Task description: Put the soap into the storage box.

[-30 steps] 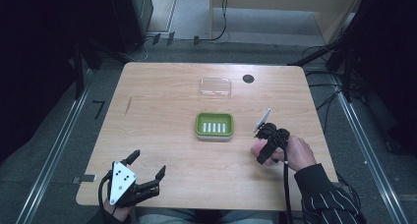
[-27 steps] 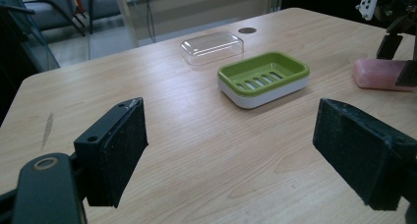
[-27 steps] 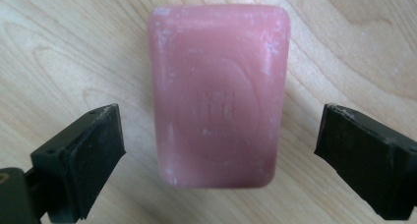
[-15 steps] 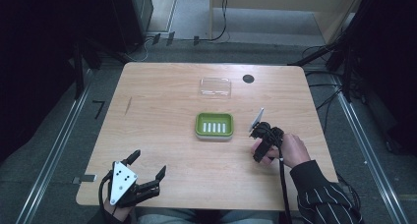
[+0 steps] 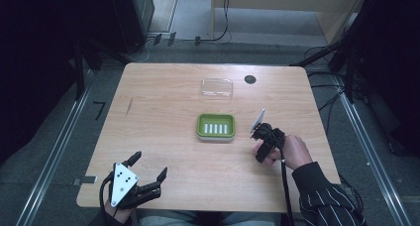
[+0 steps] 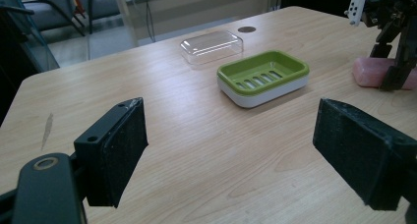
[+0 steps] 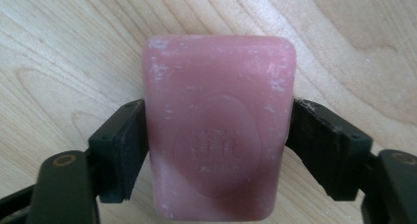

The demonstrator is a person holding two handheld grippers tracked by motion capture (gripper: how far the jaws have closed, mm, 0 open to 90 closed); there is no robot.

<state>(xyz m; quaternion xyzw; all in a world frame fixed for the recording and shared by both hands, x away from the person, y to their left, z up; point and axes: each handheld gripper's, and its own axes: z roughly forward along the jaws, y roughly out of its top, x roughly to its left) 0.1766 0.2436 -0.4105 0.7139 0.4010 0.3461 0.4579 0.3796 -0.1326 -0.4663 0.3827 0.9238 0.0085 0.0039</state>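
Note:
A pink soap bar [image 7: 219, 126] lies flat on the wooden table, and my right gripper [image 7: 216, 150] has one jaw pressed against each long side, shut on it. From the high view, the right gripper [image 5: 262, 145] points down at the table, right of the green soap dish [image 5: 200, 127]. The left gripper view has the soap bar [image 6: 371, 71] to the right of the soap dish [image 6: 295, 67], under the right gripper [image 6: 393, 62]. My left gripper [image 5: 148, 165] rests at the front left, open and holding nothing. Its jaws stand wide apart in the left gripper [image 6: 231, 155] view.
A clear plastic lid [image 5: 217, 87] lies behind the dish, also seen as the lid [image 6: 211, 46] in the left gripper view. A round black grommet [image 5: 250, 79] sits near the far edge. Bare wood stretches across the left half of the table [image 5: 148, 112].
My right gripper has shifted slightly left toward the dish and come down over the soap bar. The left gripper has stayed where it was.

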